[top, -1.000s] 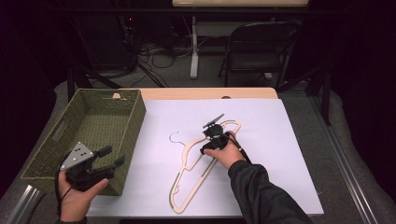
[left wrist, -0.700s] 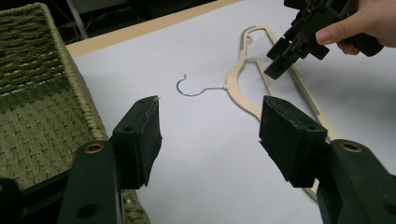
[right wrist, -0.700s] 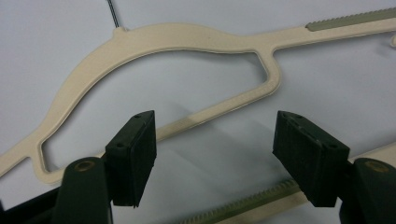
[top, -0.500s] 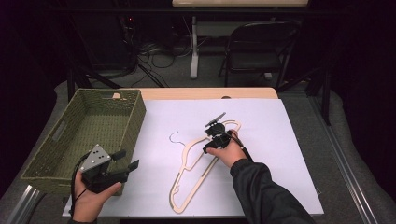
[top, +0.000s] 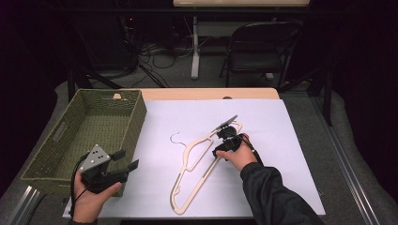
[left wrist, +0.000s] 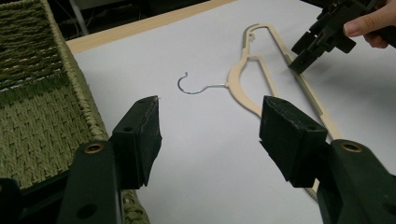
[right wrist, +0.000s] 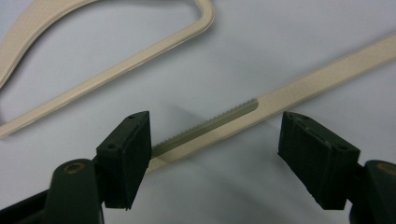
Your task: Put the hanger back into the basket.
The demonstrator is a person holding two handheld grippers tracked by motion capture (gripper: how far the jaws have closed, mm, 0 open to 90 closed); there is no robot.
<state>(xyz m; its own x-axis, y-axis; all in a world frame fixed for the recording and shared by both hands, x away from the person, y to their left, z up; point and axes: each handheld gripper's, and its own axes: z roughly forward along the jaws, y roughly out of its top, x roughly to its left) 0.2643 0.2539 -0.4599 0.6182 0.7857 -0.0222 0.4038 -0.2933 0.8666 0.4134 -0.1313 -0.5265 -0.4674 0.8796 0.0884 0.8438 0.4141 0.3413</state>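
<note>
Shifted since the earlier frames: left gripper point(top: 123, 165), carried from beside the basket's outer wall toward the near table edge, now hovering over the white sheet point(top: 263, 122) just off the basket's near corner. Jaws standing wide apart, holding nothing, pointing across the sheet toward the hanger.

Right gripper point(top: 220, 139): hanging low over the hanger's long straight bar, jaws having just been opening, now parted. Bar lying between the jaws in the right gripper view, its toothed stretch passing close by one pad; pads not pressing on it.

Hanger point(top: 193, 174): beige, lying flat on the sheet near mid-table, slanting from near centre up toward the right. Metal hook point(top: 177, 137) pointing toward the basket, well apart from it. Seen also in the left gripper view point(left wrist: 243, 70), with the right gripper point(left wrist: 303, 58) above its bar.

Basket point(top: 101, 126): green, woven, resting at the table's left side, partly overlapping the sheet's edge.
</note>
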